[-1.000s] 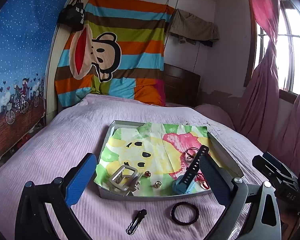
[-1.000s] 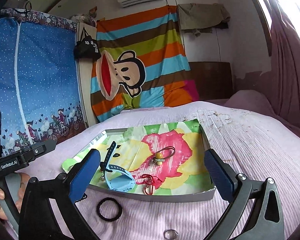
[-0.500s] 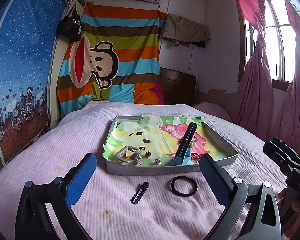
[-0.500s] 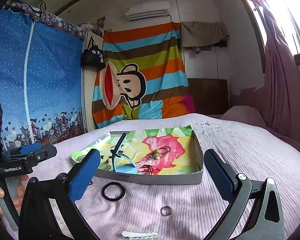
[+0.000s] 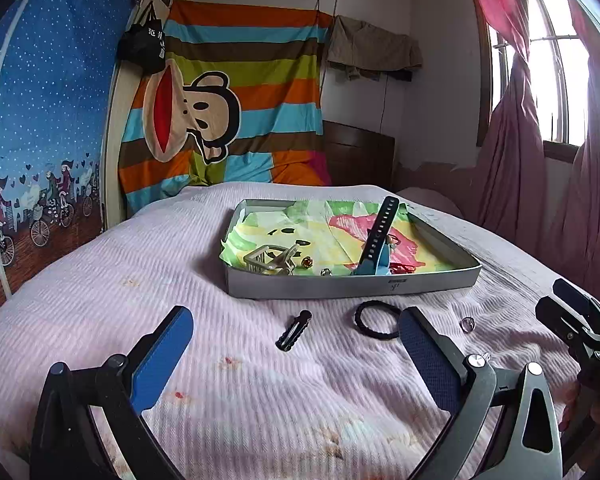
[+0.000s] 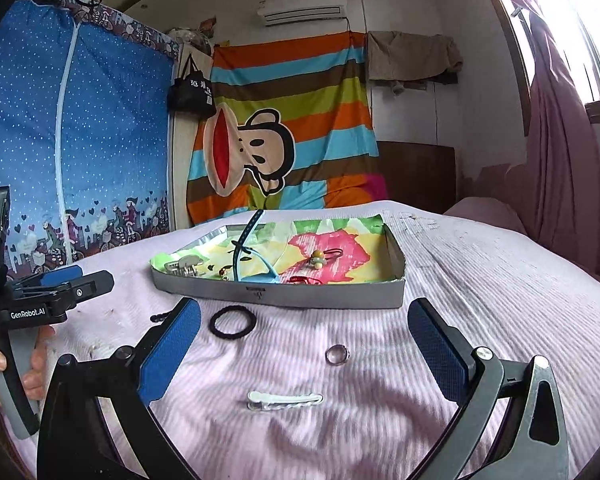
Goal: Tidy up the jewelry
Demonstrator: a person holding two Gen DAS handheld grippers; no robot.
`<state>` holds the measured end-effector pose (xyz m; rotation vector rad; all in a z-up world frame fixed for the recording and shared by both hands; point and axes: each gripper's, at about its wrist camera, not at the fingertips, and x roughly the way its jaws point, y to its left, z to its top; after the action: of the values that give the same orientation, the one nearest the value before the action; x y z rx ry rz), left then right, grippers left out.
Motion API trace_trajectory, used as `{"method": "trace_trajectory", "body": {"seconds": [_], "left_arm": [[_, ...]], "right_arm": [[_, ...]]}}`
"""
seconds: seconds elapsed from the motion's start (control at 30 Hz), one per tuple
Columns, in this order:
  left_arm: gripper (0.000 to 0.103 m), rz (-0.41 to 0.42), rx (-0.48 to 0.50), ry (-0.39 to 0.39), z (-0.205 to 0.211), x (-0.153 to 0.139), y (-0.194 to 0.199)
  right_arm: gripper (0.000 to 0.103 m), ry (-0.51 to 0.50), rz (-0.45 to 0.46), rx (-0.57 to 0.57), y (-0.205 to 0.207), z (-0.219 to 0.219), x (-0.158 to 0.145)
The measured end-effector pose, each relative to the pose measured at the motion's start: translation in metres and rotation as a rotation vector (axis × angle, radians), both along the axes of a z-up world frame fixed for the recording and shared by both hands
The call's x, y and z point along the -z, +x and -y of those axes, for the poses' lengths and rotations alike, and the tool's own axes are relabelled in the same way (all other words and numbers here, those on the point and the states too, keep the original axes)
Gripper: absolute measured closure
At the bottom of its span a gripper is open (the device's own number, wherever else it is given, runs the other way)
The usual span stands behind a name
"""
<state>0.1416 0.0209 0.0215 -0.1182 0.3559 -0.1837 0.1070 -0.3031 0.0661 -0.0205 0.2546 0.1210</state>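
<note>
A shallow grey tray (image 5: 352, 286) (image 6: 324, 298) lined with bright paper sits on the pink bed. It holds a blue watch strap (image 5: 376, 244) (image 6: 246, 252), a silver claw clip (image 5: 274, 260), small earrings and red cord. On the bed in front of it lie a black hair clip (image 5: 294, 330), a black hair tie (image 5: 376, 320) (image 6: 233, 322), a clear gem (image 5: 467, 323) (image 6: 337, 355) and a white hair clip (image 6: 285, 400). My left gripper (image 5: 296, 356) is open and empty, short of the black clip. My right gripper (image 6: 304, 356) is open and empty over the gem.
The pink bedspread (image 5: 140, 280) spreads around the tray. A striped monkey cloth (image 5: 228, 112) hangs at the back, a blue wardrobe (image 6: 72, 140) stands left, and pink curtains (image 5: 540, 160) hang right. The right gripper shows at the left wrist view's right edge (image 5: 580, 328).
Both grippers have pulled back from the tray toward the near side of the bed. The gem and the white clip have come into the right wrist view. Both stayed open.
</note>
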Motion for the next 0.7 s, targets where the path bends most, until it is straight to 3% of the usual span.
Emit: {"method": "trace_trajectory", "body": {"seconds": [0.33,0.7], "left_arm": [[0.000,-0.015,-0.001,0.035,0.003,0.009,-0.003],[0.000,-0.146,0.007,0.020,0.000,0.023,0.025]], "right_arm": [[0.001,-0.001,-0.097,-0.013,0.008,-0.004,0.026],[0.002,0.034,-0.265,-0.035,0.033,-0.007,0.054]]}}
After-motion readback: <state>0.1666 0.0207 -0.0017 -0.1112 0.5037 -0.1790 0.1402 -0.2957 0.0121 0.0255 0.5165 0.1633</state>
